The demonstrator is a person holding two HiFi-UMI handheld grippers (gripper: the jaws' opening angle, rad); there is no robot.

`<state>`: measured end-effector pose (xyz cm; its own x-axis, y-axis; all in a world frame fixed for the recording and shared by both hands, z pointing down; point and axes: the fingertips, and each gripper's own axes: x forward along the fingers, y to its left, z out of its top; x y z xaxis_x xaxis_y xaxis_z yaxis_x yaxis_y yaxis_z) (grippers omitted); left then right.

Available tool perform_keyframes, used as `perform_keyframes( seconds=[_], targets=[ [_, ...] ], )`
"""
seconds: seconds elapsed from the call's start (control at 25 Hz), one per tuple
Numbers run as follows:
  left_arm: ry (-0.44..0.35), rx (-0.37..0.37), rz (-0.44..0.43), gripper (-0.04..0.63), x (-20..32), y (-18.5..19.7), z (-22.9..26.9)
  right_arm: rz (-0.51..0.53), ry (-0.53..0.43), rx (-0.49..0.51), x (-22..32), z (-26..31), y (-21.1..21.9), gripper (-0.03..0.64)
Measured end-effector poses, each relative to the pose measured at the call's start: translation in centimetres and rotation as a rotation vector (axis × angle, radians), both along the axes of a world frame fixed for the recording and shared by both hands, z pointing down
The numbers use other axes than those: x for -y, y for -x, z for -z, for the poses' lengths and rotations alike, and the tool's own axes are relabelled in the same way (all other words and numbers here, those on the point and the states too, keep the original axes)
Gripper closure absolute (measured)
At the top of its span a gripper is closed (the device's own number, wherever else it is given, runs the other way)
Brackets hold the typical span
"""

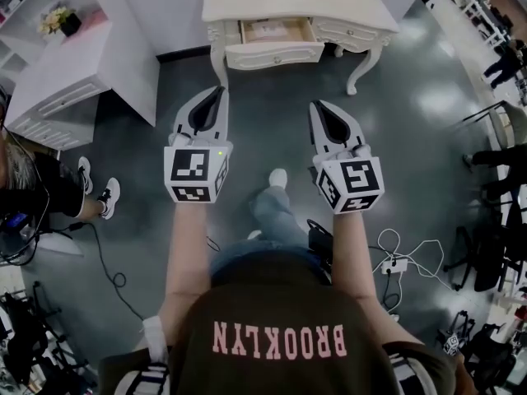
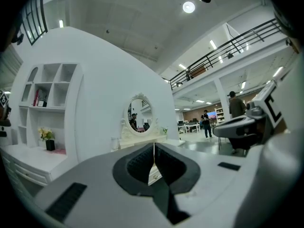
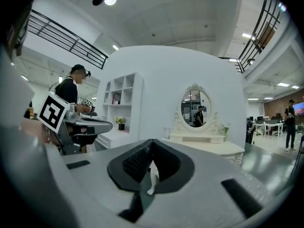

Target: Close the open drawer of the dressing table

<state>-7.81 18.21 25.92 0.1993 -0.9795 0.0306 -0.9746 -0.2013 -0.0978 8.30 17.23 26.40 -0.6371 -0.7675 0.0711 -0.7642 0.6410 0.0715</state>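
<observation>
The cream dressing table [image 1: 362,11] stands at the far side of the floor, and its left drawer [image 1: 274,54] is pulled out over the floor. My left gripper [image 1: 219,91] and right gripper [image 1: 316,104] are held side by side, pointing level at the table and well short of it. Both are shut with nothing between the jaws. In the left gripper view the left gripper [image 2: 154,147] points at the oval mirror [image 2: 137,114]. The right gripper [image 3: 152,143] has the dressing table [image 3: 213,147] ahead and to its right.
A white shelf cabinet [image 1: 74,72] with a small flower pot stands at the left. A person's legs and shoes [image 1: 97,196] are at the left edge. Cables and a power strip [image 1: 394,263] lie on the floor at the right, with chairs [image 1: 494,163] beyond them.
</observation>
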Motion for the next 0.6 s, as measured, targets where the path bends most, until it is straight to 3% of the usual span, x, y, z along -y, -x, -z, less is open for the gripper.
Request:
perform_keyframes(
  seconds=[0.6],
  targets=[
    [0.036, -0.011, 0.059, 0.589, 13.5, 2.5, -0.3, 0.009, 0.028, 0.015, 15.5, 0.0, 1.6, 0.620]
  ],
)
